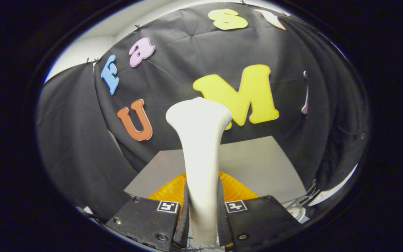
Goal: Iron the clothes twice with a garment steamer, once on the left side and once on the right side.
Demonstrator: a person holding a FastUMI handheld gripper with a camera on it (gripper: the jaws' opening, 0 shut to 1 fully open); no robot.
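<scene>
We have the gripper clenched on the smooth white plastic garment steamer, which rises between the fingers with its flared head up. The orange pleated cloth lies below on the grey table. We judge a pass is pending; next we lower the head onto the cloth's side.

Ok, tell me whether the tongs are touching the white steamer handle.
Touching. The gripper view shows the tongs closed on the white steamer handle, both fingers pressed against its sides with no gap.
</scene>
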